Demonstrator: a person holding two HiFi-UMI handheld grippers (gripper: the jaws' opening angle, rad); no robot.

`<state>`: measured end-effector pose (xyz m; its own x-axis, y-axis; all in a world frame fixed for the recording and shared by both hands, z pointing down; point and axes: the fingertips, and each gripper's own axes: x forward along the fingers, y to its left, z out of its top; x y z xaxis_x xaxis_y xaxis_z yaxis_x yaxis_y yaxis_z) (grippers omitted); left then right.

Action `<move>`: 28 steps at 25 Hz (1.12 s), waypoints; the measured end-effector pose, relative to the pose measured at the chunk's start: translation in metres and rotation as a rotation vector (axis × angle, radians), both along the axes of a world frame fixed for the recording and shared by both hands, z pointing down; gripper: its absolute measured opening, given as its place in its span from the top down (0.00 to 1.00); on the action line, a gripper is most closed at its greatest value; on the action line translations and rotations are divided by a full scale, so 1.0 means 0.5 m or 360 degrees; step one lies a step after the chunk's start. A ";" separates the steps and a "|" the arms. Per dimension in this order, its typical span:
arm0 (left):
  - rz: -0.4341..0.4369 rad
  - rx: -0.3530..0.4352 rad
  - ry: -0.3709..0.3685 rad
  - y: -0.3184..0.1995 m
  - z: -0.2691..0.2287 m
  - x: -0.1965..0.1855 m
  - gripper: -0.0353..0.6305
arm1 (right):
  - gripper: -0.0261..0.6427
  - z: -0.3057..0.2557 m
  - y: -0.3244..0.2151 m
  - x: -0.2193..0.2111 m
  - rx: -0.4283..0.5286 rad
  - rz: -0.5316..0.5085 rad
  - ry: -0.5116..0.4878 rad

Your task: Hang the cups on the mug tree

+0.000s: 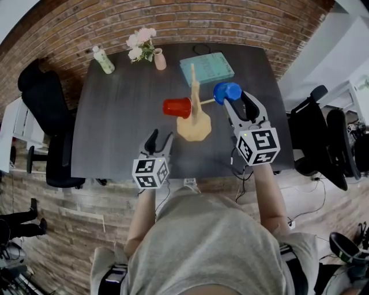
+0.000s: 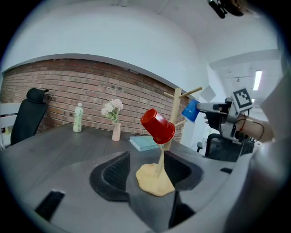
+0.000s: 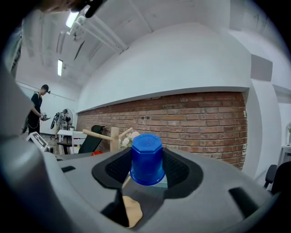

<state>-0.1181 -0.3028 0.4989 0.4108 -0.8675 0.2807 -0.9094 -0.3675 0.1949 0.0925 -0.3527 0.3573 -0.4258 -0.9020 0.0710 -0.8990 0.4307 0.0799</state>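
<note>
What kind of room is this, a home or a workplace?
Most likely an office or lab workspace: a dark desk stands before a bare brick wall, with black office chairs on wheels at either side and another person working in the background.

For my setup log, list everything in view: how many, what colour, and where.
table: 1, dark grey, centre
mug tree: 1, pale wood, mid-table
red cup: 1, red, hung on the tree's left side
blue cup: 1, blue, in the right gripper's fingers, by the tree
book: 1, teal, far edge
vase of flowers: 1, pink, far edge
bottle: 1, pale green, far left corner
office chairs: at least 2, black, both sides
left gripper: 1, black, near edge, fingers apart, empty
right gripper: 1, black, holding blue cup
</note>
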 end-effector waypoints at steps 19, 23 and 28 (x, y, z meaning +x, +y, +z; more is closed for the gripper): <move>-0.0008 -0.0039 -0.0011 0.007 0.021 0.000 0.60 | 0.65 0.066 -0.009 -0.067 -0.0128 -0.0124 -0.0058; -0.0007 -0.0042 -0.0009 0.010 0.023 0.004 0.60 | 0.64 0.071 -0.013 -0.071 -0.0151 -0.0130 -0.0082; -0.0008 -0.0044 -0.0005 0.013 0.024 0.008 0.60 | 0.64 0.083 -0.022 -0.063 -0.0195 -0.0105 -0.0108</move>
<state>-0.1140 -0.2962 0.5107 0.4054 -0.8615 0.3058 -0.9118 -0.3574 0.2021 0.0608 -0.3636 0.3987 -0.4913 -0.8583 0.1478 -0.8700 0.4916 -0.0370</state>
